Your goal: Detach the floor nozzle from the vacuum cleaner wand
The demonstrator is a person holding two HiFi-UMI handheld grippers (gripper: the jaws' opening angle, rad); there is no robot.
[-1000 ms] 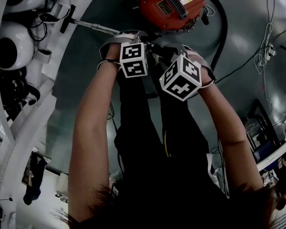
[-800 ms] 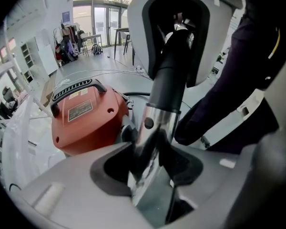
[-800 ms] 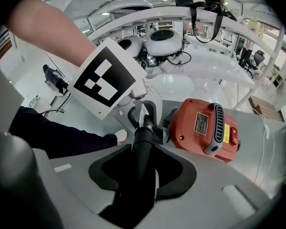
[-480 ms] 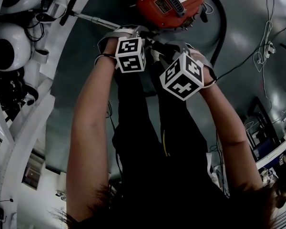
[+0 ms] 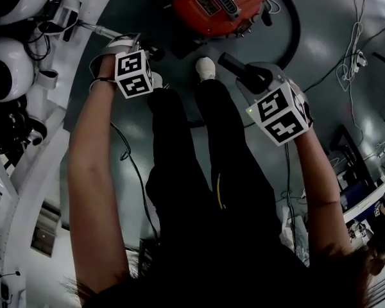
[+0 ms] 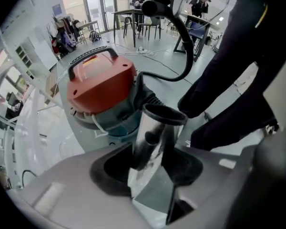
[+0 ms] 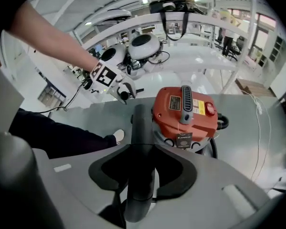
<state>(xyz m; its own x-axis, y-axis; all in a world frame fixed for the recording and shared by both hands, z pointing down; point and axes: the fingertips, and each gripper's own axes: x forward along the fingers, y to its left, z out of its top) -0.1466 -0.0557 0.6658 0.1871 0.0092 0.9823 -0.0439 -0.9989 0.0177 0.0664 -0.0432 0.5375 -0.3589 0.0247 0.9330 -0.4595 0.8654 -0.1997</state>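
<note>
My left gripper point(image 5: 136, 49) is shut on a chrome wand point(image 5: 95, 30) that runs up and left to a small dark piece point(image 5: 68, 29), too small to make out. In the left gripper view the wand's open black-rimmed end point(image 6: 163, 114) sticks out past the jaws of the left gripper point(image 6: 150, 163). At the right, my right gripper point(image 5: 262, 81) is shut on a black tube point(image 5: 239, 68). That black tube point(image 7: 140, 128) stands between the jaws of the right gripper point(image 7: 140, 168). Wand and tube are apart. The red vacuum cleaner point(image 5: 215, 4) sits beyond them.
A black hose point(image 5: 298, 34) curves round the vacuum's right side. The person's legs and white shoe point(image 5: 205, 68) stand between the grippers. White machines and cables point(image 5: 13, 76) crowd the left; loose cables point(image 5: 353, 63) lie on the floor at right.
The grippers were close together in front of the vacuum. Now the left one has swung left with the chrome wand and the right one right with the black tube, so the two parts have separated.
</note>
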